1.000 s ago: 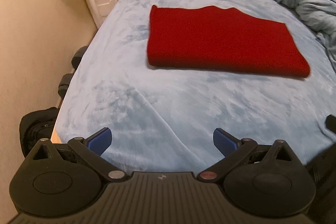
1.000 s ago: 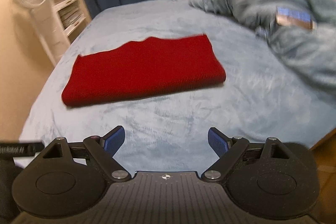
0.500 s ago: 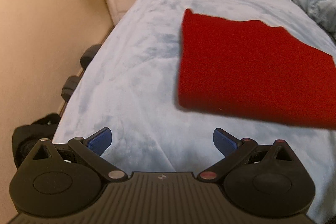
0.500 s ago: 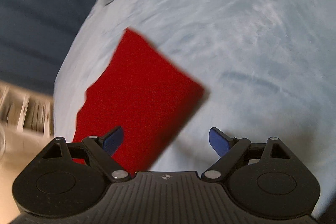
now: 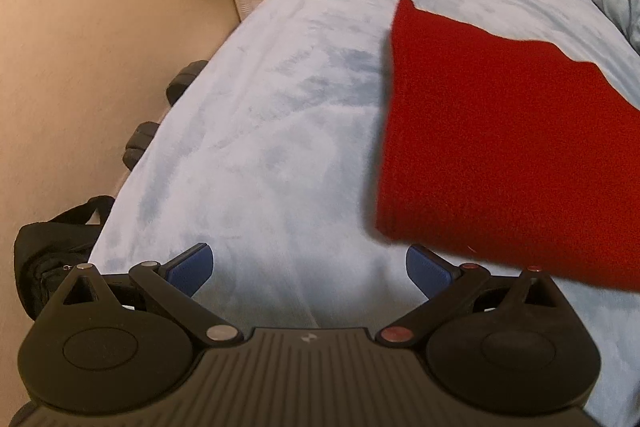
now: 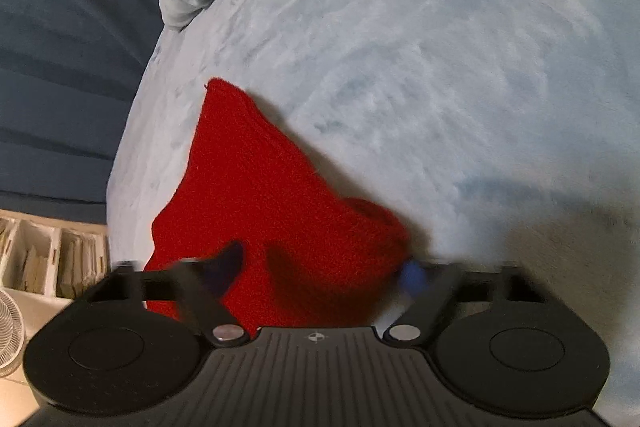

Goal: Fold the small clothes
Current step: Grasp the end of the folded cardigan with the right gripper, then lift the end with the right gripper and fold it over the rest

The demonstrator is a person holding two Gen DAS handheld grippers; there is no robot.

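While the right gripper (image 6: 320,269) blurs, jaws closing around the red cloth (image 6: 276,211), pad contact is unclear; left gripper (image 5: 310,267) spread wide over the bed (image 5: 280,147), cloth cut off at frame edge.

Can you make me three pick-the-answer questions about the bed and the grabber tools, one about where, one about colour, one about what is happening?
1. Where does the red folded cloth lie?
A. on the pale blue bed cover
B. on the floor
C. on a shelf

2. What colour are the left gripper pads?
A. green
B. blue
C. yellow

3. What is between the right gripper jaws as they close?
A. nothing
B. a fan
C. an edge of the red cloth

Answers: 1 A, the cloth rests flat on the cover. 2 B, both pads show blue. 3 C, red fabric bunches between the blurred fingers.
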